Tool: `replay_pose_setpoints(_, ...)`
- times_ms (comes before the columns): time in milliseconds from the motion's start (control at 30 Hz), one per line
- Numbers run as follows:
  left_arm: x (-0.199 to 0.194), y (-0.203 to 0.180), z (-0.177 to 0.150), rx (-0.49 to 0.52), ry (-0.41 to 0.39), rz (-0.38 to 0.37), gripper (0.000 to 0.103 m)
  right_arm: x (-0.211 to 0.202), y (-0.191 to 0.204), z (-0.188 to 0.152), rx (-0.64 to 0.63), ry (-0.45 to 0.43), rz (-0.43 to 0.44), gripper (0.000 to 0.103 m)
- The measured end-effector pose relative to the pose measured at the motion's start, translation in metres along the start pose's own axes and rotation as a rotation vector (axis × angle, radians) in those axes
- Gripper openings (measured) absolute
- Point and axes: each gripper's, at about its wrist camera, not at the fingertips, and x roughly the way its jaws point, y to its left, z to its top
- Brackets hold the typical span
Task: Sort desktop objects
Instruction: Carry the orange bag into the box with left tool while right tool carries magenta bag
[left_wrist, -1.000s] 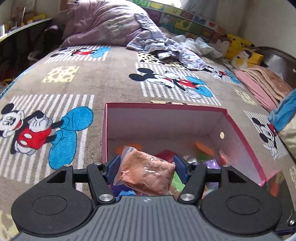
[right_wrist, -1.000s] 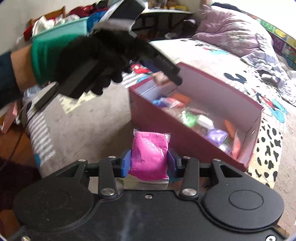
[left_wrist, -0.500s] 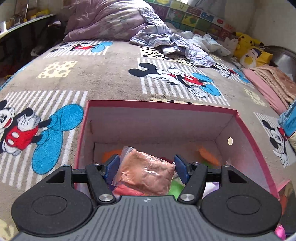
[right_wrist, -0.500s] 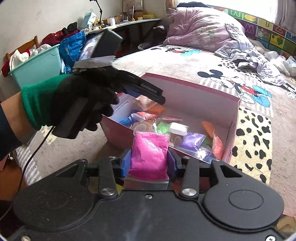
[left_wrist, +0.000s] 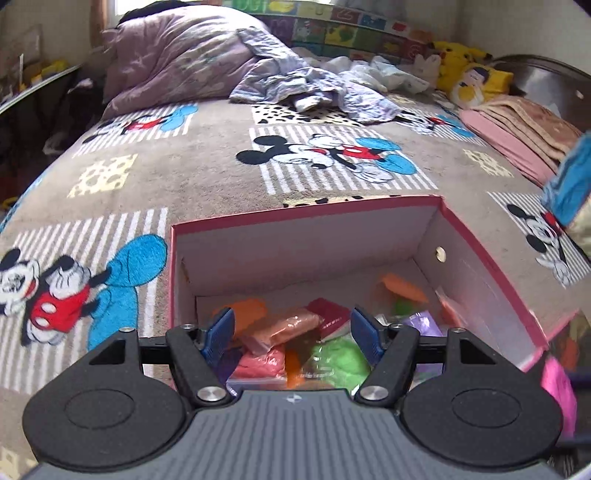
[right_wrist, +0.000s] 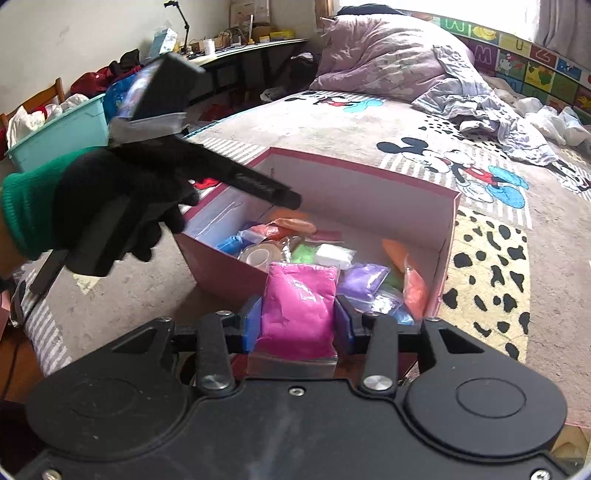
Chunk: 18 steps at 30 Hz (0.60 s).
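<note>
My right hand-held gripper clamps a pink bag over the box; my left hand-held gripper hangs wide, empty (bags beneath). Next, I judge: release inside.

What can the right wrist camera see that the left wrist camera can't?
Only the right wrist view shows the gloved hand holding the left gripper and the right gripper shut on the pink bag. Only the left wrist view shows the yellow plush toy and the left gripper's open fingers. Both show the pink box full of colourful bags and the cartoon blanket.
</note>
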Motion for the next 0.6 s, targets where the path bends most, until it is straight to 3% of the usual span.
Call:
replay_pose_setpoints(233, -0.028, 0.008, -0.01, 0.104, 0.006, -0.027, 0.069, -0.002, -0.004, 0.003, 0.01, -0.017, -0.021, 0.041)
replay_pose_setpoints(400, -0.046, 0.014, -0.02, 0.189, 0.005, -0.109, 0.069, 0.0, -0.006, 0.009, 0.028, -0.043, -0.048, 0.041)
replay_pose_setpoints(600, -0.066, 0.018, -0.037, 0.295, 0.01, -0.26, 0.069, 0.01, -0.012, 0.016, 0.084, -0.09, -0.111, 0.041)
